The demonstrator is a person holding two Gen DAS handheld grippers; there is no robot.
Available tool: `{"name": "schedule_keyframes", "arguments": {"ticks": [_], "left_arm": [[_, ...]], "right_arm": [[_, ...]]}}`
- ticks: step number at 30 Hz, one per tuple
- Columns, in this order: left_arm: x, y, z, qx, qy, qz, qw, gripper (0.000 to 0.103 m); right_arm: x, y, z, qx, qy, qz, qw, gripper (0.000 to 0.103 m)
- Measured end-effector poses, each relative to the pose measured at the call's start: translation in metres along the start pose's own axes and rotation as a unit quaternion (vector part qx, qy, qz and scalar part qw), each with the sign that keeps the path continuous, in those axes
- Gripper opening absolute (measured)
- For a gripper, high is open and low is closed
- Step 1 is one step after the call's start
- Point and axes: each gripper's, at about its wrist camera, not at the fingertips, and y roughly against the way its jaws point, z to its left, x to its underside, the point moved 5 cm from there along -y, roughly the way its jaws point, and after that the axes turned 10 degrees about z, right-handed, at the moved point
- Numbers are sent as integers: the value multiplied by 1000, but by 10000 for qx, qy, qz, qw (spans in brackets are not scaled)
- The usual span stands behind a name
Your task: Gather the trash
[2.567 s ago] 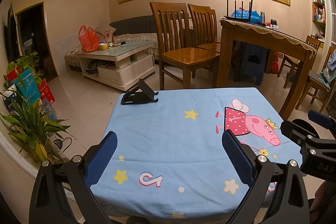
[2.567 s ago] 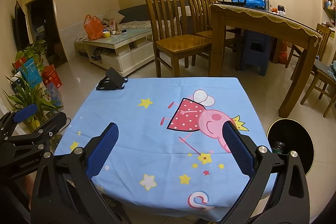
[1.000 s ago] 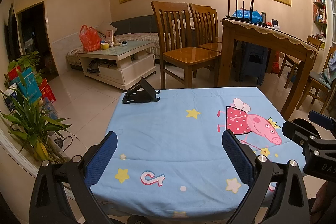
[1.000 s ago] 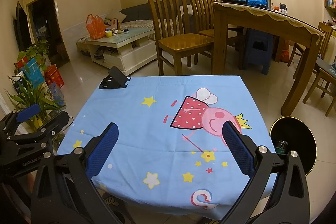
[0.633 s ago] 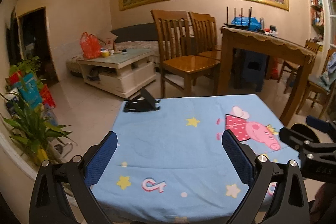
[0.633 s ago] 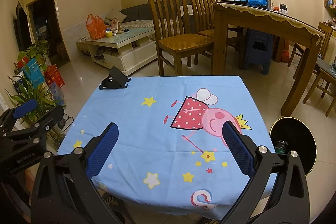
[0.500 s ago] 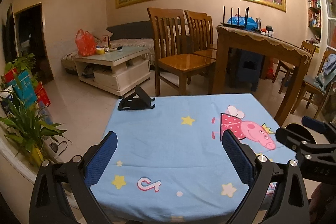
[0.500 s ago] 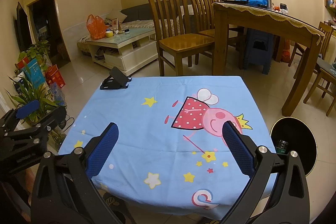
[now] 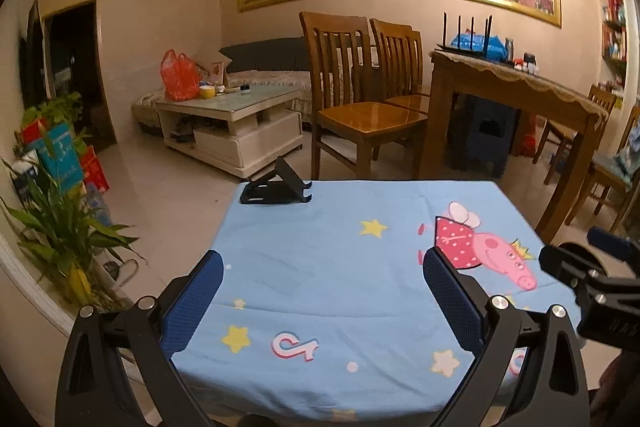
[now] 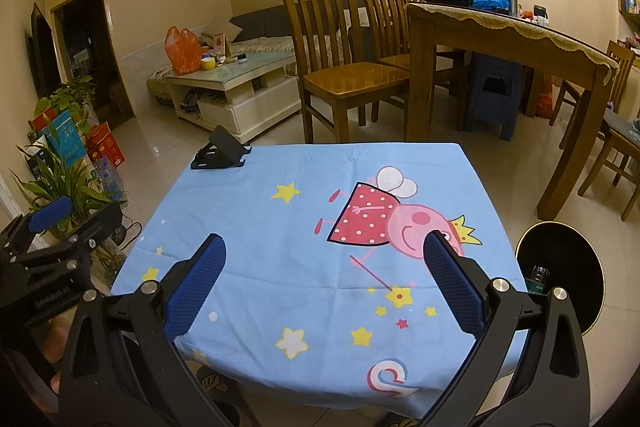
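A small table under a light blue cartoon cloth (image 9: 320,267) (image 10: 300,227) stands before me. No trash lies on it in either view. A round black bin (image 10: 560,267) stands on the floor right of the table, with a bottle (image 10: 538,277) inside. My left gripper (image 9: 322,301) is open and empty over the table's near edge. My right gripper (image 10: 324,285) is open and empty over the near edge too. Each gripper shows in the other's view, the left one (image 10: 52,223) and the right one (image 9: 592,267).
A black phone stand (image 9: 276,183) (image 10: 220,149) sits at the table's far left corner. Wooden chairs (image 10: 344,67) and a dining table (image 10: 508,39) stand behind. A white coffee table (image 9: 232,119) with an orange bag (image 9: 178,75) is far left. Potted plants (image 9: 60,227) line the left wall.
The left wrist view has tilted up and shifted slightly, so the table sits lower in it. The right gripper has barely moved. Both grippers stay open.
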Motion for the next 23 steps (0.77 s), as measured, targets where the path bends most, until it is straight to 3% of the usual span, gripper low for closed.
{"name": "schedule_keyframes", "arguments": {"ticks": [11, 15, 23], "left_arm": [[5, -5, 0, 49, -5, 124, 9999, 97], [4, -15, 0, 127, -112, 353, 9992, 97], [6, -16, 6, -75, -133, 331, 9993, 97]], "right_arm": [[4, -5, -9, -23, -57, 72, 10000, 98], [3, -6, -13, -37, -69, 96, 9999, 98], [4, -7, -16, -54, -85, 134, 9999, 98]]}}
